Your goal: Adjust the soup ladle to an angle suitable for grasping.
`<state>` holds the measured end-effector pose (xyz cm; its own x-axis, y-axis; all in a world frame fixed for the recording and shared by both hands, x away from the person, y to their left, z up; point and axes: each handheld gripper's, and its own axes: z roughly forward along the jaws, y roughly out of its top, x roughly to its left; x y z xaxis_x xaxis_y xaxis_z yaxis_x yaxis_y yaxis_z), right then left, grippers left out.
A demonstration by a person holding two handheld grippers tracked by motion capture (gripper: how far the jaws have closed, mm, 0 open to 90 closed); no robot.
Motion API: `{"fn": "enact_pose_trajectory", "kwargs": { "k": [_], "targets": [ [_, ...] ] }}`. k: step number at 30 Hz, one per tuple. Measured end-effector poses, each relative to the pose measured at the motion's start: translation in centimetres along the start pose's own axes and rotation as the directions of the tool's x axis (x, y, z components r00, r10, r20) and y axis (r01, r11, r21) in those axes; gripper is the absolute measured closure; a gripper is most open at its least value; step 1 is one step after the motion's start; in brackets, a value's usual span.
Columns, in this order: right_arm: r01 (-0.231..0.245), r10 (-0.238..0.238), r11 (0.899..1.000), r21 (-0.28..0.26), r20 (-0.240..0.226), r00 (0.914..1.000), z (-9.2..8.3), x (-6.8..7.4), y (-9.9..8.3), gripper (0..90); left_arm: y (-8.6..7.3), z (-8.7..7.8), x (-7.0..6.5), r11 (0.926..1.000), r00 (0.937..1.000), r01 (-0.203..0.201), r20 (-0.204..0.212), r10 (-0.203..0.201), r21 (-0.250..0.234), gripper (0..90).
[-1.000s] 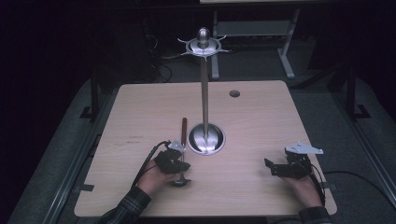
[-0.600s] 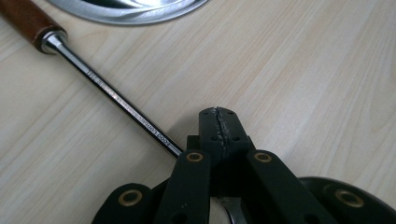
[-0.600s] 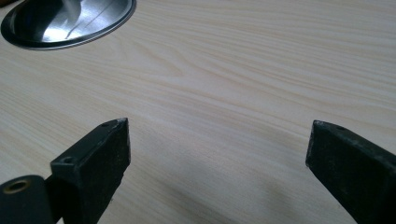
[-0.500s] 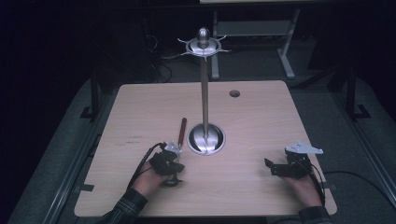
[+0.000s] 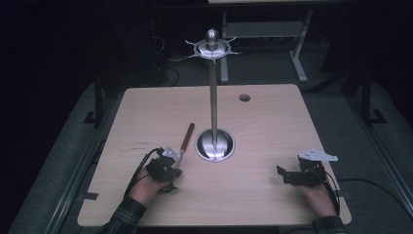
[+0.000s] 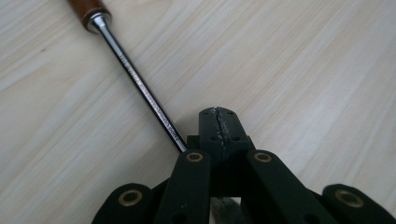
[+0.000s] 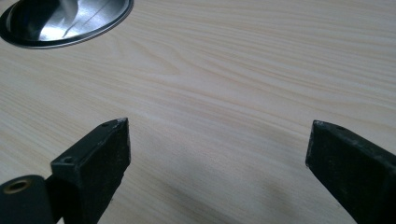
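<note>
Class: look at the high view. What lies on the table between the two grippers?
Only bare table: nothing lies between the left gripper and the right gripper. The stand's round base sits farther back, as the high view shows.

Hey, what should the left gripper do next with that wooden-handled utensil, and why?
Probably open the left gripper and shift it sideways over the utensil's metal shaft. Its jaws are pressed together with nothing between the tips, and the shaft lies on the table just beside them, so closing there should catch it.
</note>
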<state>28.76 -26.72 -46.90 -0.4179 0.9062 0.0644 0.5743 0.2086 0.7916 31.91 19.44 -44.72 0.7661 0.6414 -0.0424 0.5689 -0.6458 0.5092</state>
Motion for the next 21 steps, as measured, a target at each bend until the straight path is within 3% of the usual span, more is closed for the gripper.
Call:
{"fn": "enact_pose_trajectory", "kwargs": {
  "k": [6,14,21],
  "targets": [
    [0.007,-0.007,1.0,0.001,-0.006,1.0,0.1,0.1,0.1,6.0,-0.7,-0.6,0.7,0.9992,0.9989,0.038,-0.028,-0.038,-0.007,89.8],
    [0.007,-0.007,1.0,0.002,-0.008,0.9999,0.1,0.1,0.1,6.1,-1.4,-1.2,2.1,0.9987,0.9964,0.05,-0.068,-0.05,0.0,89.8],
    [0.008,-0.008,1.0,0.005,-0.01,0.9999,0.1,0.1,0.1,6.2,-1.9,-2.0,3.2,0.9965,0.9917,0.082,-0.097,-0.083,-0.018,89.8]
  ]
}}
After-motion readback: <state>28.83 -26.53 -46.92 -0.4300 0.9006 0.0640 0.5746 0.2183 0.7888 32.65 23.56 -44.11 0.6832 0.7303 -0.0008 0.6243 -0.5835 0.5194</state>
